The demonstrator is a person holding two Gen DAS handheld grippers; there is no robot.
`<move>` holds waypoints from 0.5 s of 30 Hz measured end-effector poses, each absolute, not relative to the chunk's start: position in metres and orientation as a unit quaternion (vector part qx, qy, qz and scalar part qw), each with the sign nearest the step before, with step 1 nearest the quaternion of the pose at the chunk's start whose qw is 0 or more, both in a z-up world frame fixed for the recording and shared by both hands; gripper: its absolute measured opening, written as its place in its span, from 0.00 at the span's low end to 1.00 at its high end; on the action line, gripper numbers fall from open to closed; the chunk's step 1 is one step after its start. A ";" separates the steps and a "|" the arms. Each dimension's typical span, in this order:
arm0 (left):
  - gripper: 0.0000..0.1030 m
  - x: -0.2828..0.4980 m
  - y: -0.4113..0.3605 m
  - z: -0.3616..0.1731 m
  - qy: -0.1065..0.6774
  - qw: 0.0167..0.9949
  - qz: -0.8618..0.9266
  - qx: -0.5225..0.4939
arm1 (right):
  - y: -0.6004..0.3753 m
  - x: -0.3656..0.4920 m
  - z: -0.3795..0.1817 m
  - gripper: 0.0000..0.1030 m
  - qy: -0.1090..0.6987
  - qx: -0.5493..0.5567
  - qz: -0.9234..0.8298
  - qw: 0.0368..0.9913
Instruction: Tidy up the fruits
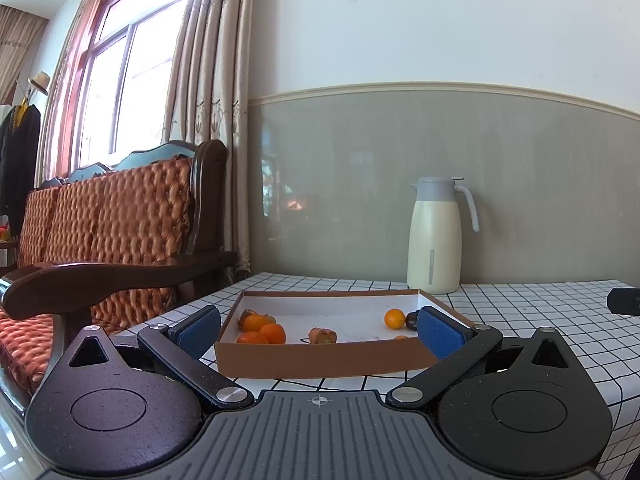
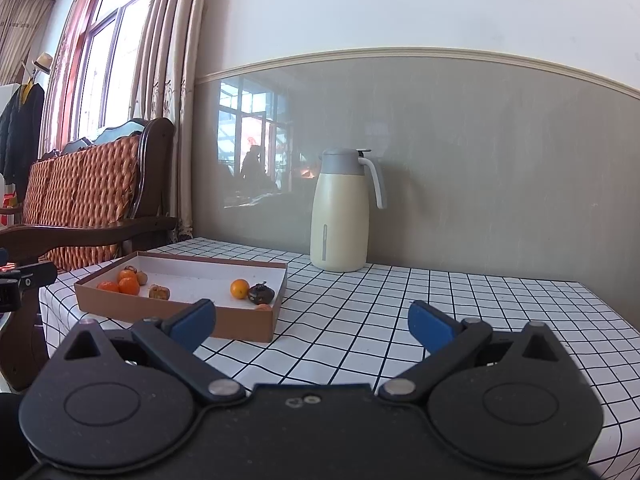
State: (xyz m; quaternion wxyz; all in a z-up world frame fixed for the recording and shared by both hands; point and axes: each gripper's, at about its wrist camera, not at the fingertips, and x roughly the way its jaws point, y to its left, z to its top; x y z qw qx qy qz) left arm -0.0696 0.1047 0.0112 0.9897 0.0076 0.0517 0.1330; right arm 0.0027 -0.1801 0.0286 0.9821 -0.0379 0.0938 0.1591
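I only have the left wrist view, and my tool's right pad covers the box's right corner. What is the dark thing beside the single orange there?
Observer: A dark brown, wrinkled fruit, lying just right of that orange inside the box.
Operator: Anything else in that corner?
Observer: Yes, a small orange piece sits against the near wall, in front of the dark fruit.
Operator: Where is the right tool?
Observer: The right tool is open and empty, facing bare tablecloth to the right of the box.
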 end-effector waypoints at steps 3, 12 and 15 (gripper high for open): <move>1.00 -0.070 0.104 0.011 0.051 0.990 0.133 0.009 | -0.180 0.003 0.029 0.94 0.094 -0.038 0.159 0.982; 1.00 -0.071 0.099 0.011 0.045 0.990 0.133 0.021 | -0.181 0.002 0.028 0.94 0.093 -0.038 0.158 0.982; 1.00 -0.074 0.098 0.011 0.037 0.991 0.128 0.025 | -0.180 0.002 0.028 0.94 0.093 -0.037 0.158 0.982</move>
